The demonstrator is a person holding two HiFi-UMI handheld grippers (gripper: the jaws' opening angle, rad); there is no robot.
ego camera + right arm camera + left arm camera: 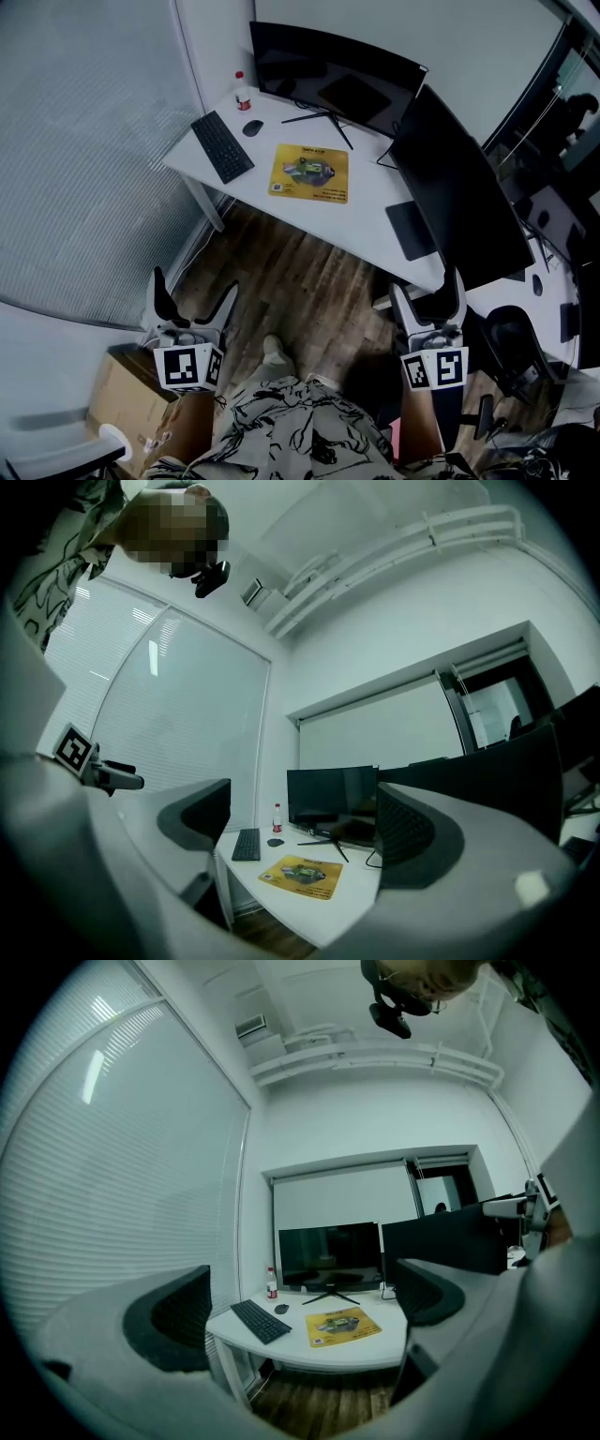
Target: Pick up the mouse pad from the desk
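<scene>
Approach comes first: the left claw and right claw hang at the person's waist, both released with jaws wide apart and nothing between them, well apart from the tabletop. The pad lies flat on it, near the front edge, between the keyboard and a dark side screen, just in front of the monitor stand. It is a thin yellow rectangle with a greenish picture at its centre, a small square code at one near corner and dark print along one side. Done well, the step likely means stepping in, lowering one claw to the near edge and working a jaw under a corner (a sheet this flat offers little to pinch), keeping clear of the mouse.
</scene>
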